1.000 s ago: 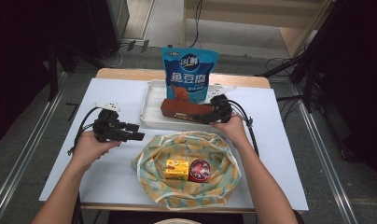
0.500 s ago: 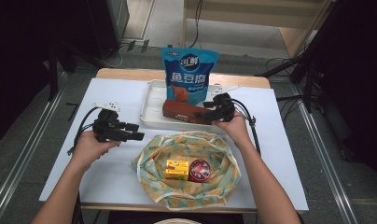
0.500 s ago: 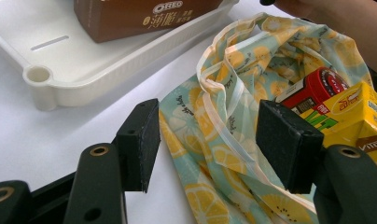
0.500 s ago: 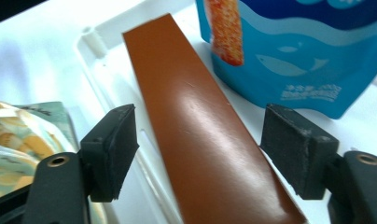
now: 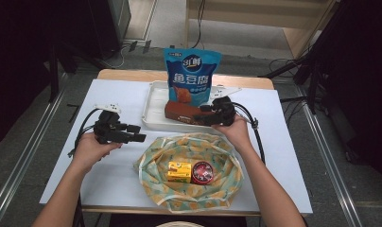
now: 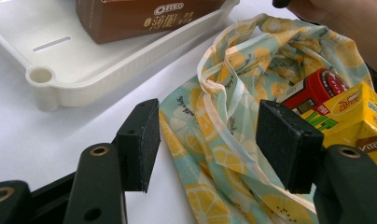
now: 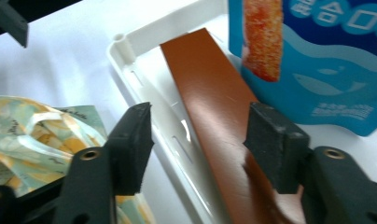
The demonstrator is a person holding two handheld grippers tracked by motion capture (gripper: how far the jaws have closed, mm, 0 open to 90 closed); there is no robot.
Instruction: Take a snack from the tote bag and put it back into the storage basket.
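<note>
The brown Oreo box [image 5: 186, 113] lies flat in the white tray [image 5: 153, 111], which serves as the landmark: the box sits along the tray's near edge, just in front of the upright blue snack pouch [image 5: 191, 73]. The right gripper [image 5: 212, 116] is held at the box's right end; its jaws have just been closing and are seen partly open, with the box between them (no pad is seen pressing on it). The left gripper [image 5: 134, 134] is held to the left of the tray's near corner, its jaws wide open and empty, pointed at the lemon-print bag [image 5: 153, 165] on the bench [image 5: 118, 94] in front of the tray.
</note>
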